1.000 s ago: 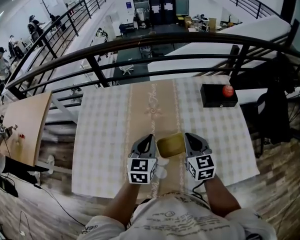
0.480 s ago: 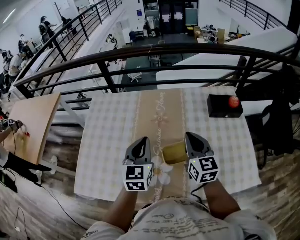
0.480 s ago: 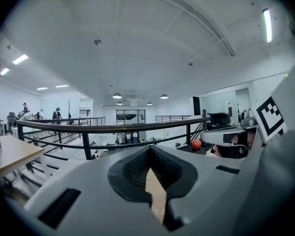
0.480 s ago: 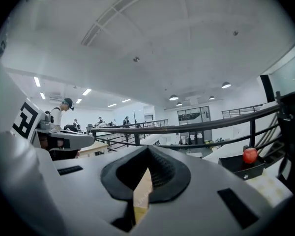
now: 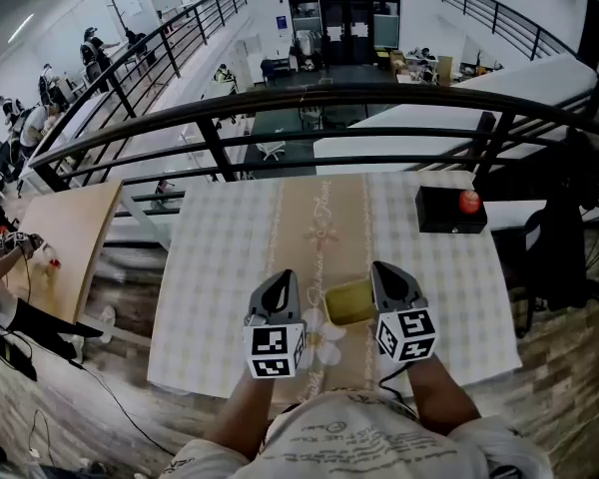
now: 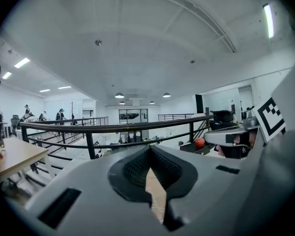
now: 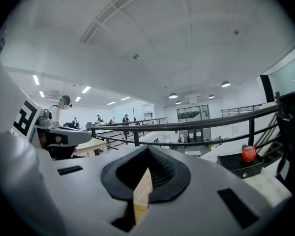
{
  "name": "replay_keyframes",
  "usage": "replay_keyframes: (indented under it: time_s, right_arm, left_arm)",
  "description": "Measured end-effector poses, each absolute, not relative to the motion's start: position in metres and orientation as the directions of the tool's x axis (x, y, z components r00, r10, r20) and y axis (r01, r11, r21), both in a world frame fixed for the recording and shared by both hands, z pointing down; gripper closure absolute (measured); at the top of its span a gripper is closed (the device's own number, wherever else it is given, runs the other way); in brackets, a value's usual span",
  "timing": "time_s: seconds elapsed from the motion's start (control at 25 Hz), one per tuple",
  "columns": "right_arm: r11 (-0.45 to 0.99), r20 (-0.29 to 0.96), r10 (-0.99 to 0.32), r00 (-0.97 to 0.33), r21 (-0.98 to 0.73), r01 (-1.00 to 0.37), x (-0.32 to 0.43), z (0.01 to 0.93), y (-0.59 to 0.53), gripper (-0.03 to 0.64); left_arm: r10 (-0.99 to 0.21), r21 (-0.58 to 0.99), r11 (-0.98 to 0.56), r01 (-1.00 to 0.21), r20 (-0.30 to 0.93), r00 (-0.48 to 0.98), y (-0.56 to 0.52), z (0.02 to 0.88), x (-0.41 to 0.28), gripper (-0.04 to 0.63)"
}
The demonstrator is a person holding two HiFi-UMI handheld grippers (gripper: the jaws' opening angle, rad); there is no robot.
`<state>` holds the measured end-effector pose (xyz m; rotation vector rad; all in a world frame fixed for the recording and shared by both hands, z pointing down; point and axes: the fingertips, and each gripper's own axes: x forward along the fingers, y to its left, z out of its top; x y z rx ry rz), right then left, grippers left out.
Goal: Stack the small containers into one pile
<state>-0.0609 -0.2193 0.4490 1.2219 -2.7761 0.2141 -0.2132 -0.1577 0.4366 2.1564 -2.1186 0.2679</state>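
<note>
So both your grippers sit at the near edge of the tabletop [image 5: 220,267], side by side and pointing away from you toward the railing [image 5: 309,98]. The left gripper [image 5: 279,287] has its jaws together with nothing in them. In the left gripper view [image 6: 148,151] the pads meet, and all you get through the slit below them is a strip of the beige runner. Same deal with the right gripper [image 5: 387,275]: its jaws are together and empty. In its own view [image 7: 147,154] the pads meet too, with a bit of runner and a sliver of yellow showing through the gap.

The olive-yellow container [image 5: 349,301] is on the runner between your two grippers, nearer the right one. From the head view its right edge looks tucked just beside that gripper, but I can't tell if they're actually touching. Just beside the container, on the near left, there's a white petal-shaped thing [image 5: 324,335], partly hidden behind the left gripper. I can't make out what it is.

Over at the far right corner of the tabletop you've got a black box [image 5: 444,211] with a red knob [image 5: 469,202] on top, well apart from the container. There's also a bare wooden table [image 5: 60,238] off to your left, past the checked cloth.
</note>
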Motion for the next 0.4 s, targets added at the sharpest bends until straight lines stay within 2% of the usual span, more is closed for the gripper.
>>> replay_keyframes:
  time_s: [0.4]
  right_arm:
    - [0.663, 0.158, -0.728, -0.667, -0.085, -0.743, -0.0607, 0.4577, -0.2237, 0.615]
  left_arm:
    - [-0.977, -0.037, -0.018, -0.999, 0.214, 0.010, -0.1610, 0.4452, -0.2174, 0.589]
